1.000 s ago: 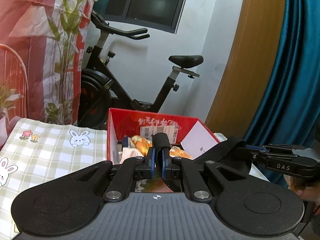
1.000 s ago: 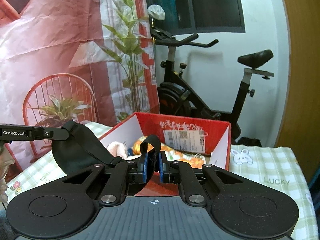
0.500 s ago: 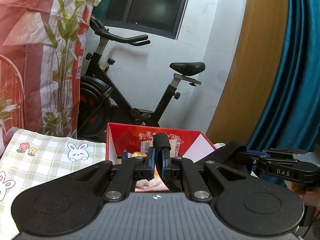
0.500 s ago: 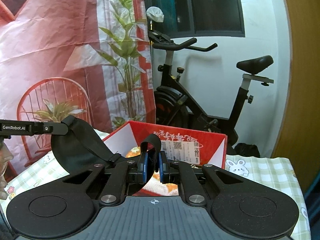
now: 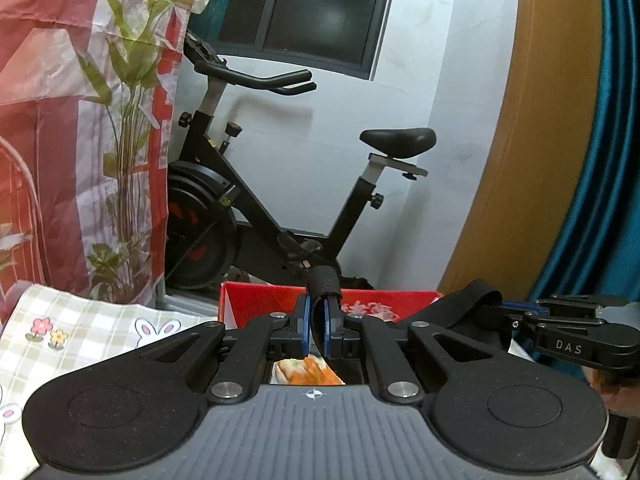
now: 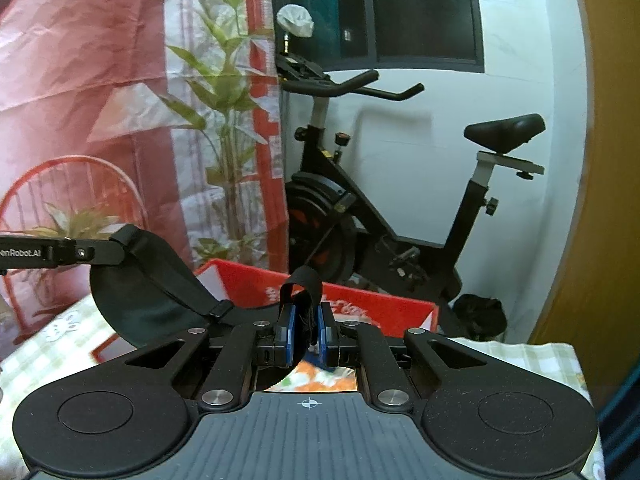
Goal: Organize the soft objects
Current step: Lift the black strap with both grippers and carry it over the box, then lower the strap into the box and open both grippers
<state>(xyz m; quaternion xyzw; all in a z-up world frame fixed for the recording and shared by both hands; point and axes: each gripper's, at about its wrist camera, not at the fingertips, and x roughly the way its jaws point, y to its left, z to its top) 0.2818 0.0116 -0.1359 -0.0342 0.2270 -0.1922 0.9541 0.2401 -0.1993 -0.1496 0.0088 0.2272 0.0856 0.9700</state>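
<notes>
Black elastic fabric strap (image 5: 325, 280) is being clenched at one end by the left tongs (image 5: 316, 330) and at the other by the right tongs (image 6: 307, 334), hanging between them above the red cardboard box (image 6: 360, 300), probably for dropping inside.

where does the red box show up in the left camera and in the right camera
Left wrist: red box sits low centre, just past the left gripper, mostly hidden by it.
Right wrist: red box is low centre, behind the right gripper, its left wall showing.
Shared landmark: the exercise bike stands behind the box in both.
</notes>
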